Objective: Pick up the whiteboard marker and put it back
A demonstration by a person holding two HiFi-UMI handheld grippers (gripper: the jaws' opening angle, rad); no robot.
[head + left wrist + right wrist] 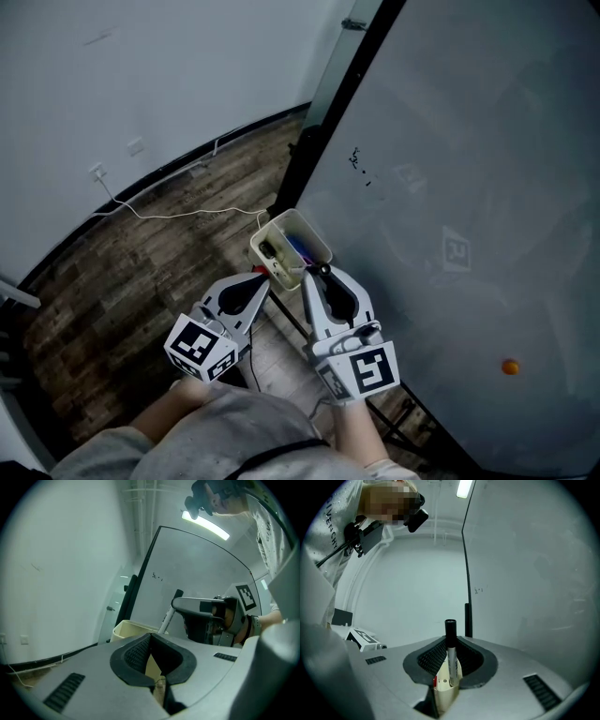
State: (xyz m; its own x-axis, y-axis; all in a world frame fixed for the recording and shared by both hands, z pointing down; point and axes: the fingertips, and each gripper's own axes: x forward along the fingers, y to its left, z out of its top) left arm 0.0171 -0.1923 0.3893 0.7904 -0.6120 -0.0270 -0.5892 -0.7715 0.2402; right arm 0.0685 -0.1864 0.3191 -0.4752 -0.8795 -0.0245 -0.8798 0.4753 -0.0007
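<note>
1. The right gripper (450, 644) is closed narrowly on the marker (451, 663). Both pads press its white body, and the black cap stands upright above the jaws.
2. The lower end of the marker is at the open top of the cream box (273, 228). I cannot tell if it is inside.
3. The left gripper (150, 641) holds nothing. Its jaws are together at the tips, which point at the box from the left side.
4. The two grippers are near each other, with the box just in front of them.
5. The marker has small dark print, too small to read. The sleeve (328, 524) has dark letters, which I read as "IVENCH".
6. The whiteboard (469, 187) carries a few small black marks (358, 161) and one orange dot (509, 367). The box sits at its lower edge.
7. The floor (141, 272) is dark wood planks. A white cable (178, 214) lies on it and runs to the pale wall (141, 66).
</note>
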